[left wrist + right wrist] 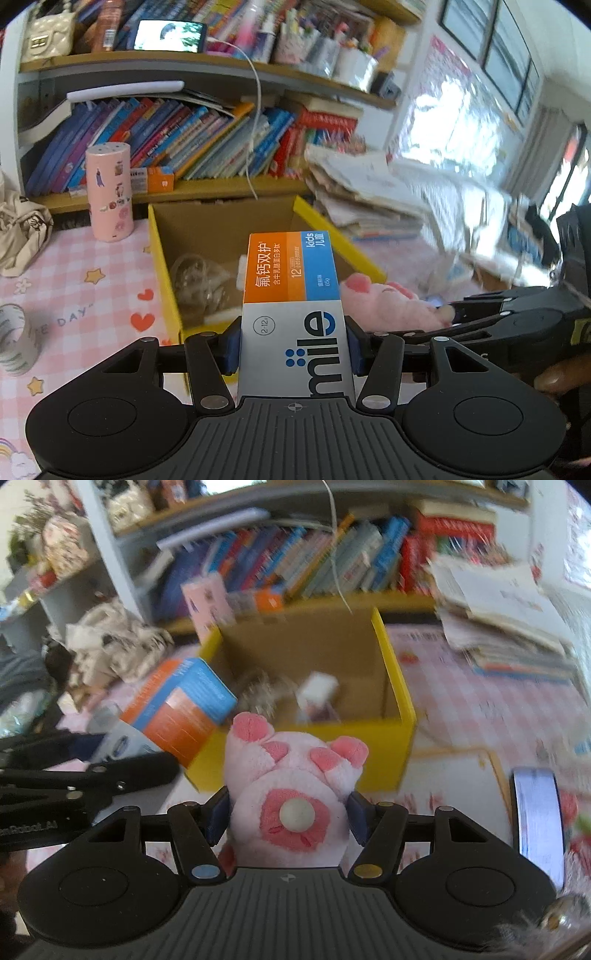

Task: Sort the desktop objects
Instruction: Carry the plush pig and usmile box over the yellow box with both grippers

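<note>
Both grippers loaded, both at the yellow-walled cardboard box [221, 229], open top facing up.

Left gripper [293, 349]: jaws closed part-way onto the grey end of a rectangular orange-blue-grey toothpaste carton [291, 291]; blue pads press both long sides. The carton points forward, its far end over the box's near rim.

Right gripper [288, 821]: jaws pinch a pink plush toy with darker pink paws [291, 775], held just near of the box's near wall, not over the opening yet.

Step, as I judge it: carry-and-drop into the box. It could equally be lifting out; one moment doesn't settle it, so no call on direction.

Already in the box: a crumpled clear plastic wrapper [201, 280] and a small white item [317, 690], blurred, can't identify.

Clearance issues:
- The two tools sit close together; the right one's fingers show at the right edge of the left view, just beside the carton. Both heading for one opening risks a clash, so stagger them.
- A white cable [255, 122] hangs from the shelf to the box's far edge.

Around: a pink cylindrical tumbler with stickers [109, 192] far left of the box, a leaning paper stack [369, 192] far right, a beige cloth bag [22, 232] left, all on a pink checked tablecloth [85, 291].
</note>
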The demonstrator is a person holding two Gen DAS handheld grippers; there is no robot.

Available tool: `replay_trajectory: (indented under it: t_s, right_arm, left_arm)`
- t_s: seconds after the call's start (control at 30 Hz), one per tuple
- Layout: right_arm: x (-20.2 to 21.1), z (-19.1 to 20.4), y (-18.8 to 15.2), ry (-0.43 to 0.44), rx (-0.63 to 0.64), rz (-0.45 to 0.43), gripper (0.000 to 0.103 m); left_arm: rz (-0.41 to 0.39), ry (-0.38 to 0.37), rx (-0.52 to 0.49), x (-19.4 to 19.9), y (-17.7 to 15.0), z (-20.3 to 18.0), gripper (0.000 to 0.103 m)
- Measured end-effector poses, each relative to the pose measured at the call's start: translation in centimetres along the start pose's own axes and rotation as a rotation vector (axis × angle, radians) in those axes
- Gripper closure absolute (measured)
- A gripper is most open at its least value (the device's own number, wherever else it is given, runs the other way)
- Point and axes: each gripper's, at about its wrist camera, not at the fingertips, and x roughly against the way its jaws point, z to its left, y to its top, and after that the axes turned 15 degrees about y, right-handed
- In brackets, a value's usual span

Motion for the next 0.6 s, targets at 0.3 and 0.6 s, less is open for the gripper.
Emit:
replay_trajectory:
  t_s: [0.3,0.6]
  right_arm:
    - [-1.8,-1.9,6.2,0.039,0.137,-0.056,0.043]
    - [-6.8,-4.7,10.8,0.040,0.196,-0.032,0.043]
  left_arm:
    - [-0.082,0.071,0.011,-1.7,4.1,-0.8,0.051]
    - [-0.089,0.173,-0.004,-6.8,7.5,-0.4,0.051]
